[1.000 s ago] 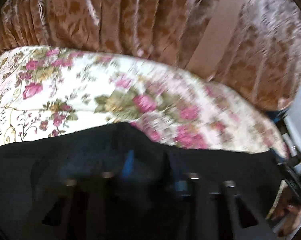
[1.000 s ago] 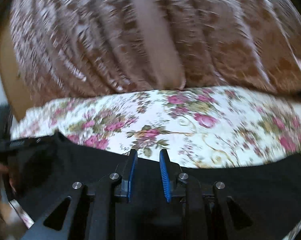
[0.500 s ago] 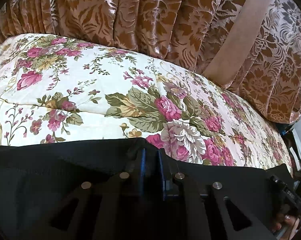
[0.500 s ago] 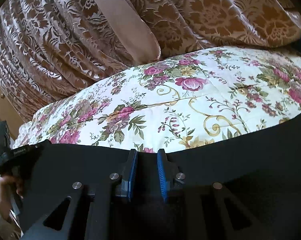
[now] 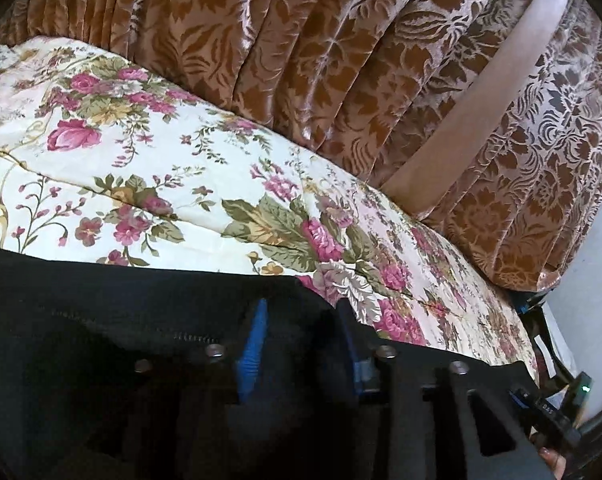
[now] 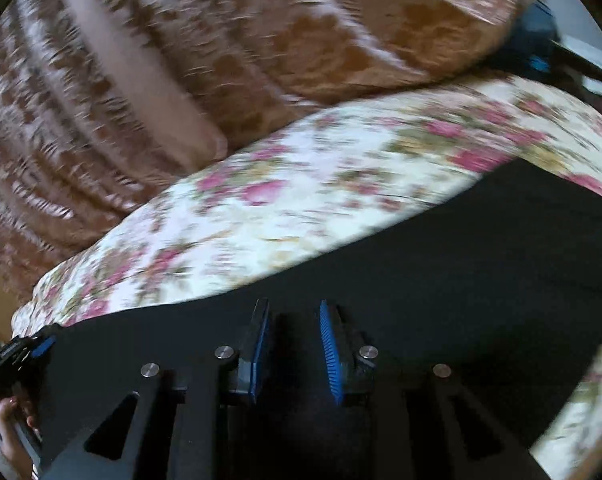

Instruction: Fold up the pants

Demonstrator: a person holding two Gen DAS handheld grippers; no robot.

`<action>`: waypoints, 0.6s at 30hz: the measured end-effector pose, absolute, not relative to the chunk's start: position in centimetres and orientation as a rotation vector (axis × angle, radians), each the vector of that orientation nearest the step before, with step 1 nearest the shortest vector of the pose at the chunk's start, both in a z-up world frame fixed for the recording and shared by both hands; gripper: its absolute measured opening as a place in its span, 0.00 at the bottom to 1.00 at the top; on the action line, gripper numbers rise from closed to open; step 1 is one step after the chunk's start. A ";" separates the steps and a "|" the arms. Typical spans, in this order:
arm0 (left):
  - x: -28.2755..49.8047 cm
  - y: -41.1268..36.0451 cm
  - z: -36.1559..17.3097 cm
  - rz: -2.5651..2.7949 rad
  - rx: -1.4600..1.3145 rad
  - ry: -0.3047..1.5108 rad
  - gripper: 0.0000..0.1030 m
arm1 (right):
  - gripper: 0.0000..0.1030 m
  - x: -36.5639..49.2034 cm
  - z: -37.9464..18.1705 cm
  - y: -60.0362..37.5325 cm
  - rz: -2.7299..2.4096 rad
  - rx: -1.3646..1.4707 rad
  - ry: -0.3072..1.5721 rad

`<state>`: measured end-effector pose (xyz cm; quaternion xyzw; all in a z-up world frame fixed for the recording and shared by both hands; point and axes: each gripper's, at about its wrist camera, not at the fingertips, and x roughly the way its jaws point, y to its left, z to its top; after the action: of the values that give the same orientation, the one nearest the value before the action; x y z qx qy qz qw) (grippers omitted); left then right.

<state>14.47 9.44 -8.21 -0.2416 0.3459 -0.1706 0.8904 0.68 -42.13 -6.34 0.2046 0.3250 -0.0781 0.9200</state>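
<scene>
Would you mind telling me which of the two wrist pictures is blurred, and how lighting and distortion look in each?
Left wrist view: sharp; curtain and floral bedspread crisp and bright, black pants underexposed, fisheye bending at the edges. Right wrist view: motion blur smears the curtain and bedspread; the right gripper stays sharp over the dark pants.

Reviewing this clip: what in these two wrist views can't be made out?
- Pants: left view, lower part cut off by the frame edge and hidden behind the left claw; fold state unclear.
- Right view: motion blur smears the bedspread and curtain.
- Right claw: open, but whether it touches the cloth is unclear.
- Dark object at the top right: blurred, unidentifiable.
</scene>
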 end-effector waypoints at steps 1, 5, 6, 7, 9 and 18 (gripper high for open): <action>14.4 9.4 -8.1 -0.359 -0.499 0.713 0.42 | 0.24 0.1 -6.3 -43.2 -0.184 0.426 0.663; 14.3 9.5 -8.1 -0.358 -0.493 0.710 0.46 | 0.24 -2.5 -5.9 -47.6 -0.328 0.415 0.632; 14.3 9.4 -8.1 -0.356 -0.492 0.712 0.46 | 0.24 -3.0 -5.9 -48.7 -0.360 0.413 0.625; 14.4 9.4 -8.1 -0.354 -0.490 0.713 0.47 | 0.23 -3.5 -5.9 -49.7 -0.393 0.420 0.622; 14.2 9.3 -8.1 -0.355 -0.487 0.716 0.50 | 0.23 -5.0 -5.4 -51.8 -0.396 0.518 0.580; 13.6 10.2 -7.8 -0.368 -0.520 0.693 0.61 | 0.39 -10.7 -4.3 -55.3 -0.471 0.723 0.508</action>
<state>13.56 10.20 -7.81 -0.2506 0.3340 -0.1772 0.8912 -10.71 -55.34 -4.34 0.3464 0.2436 -0.2258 0.8773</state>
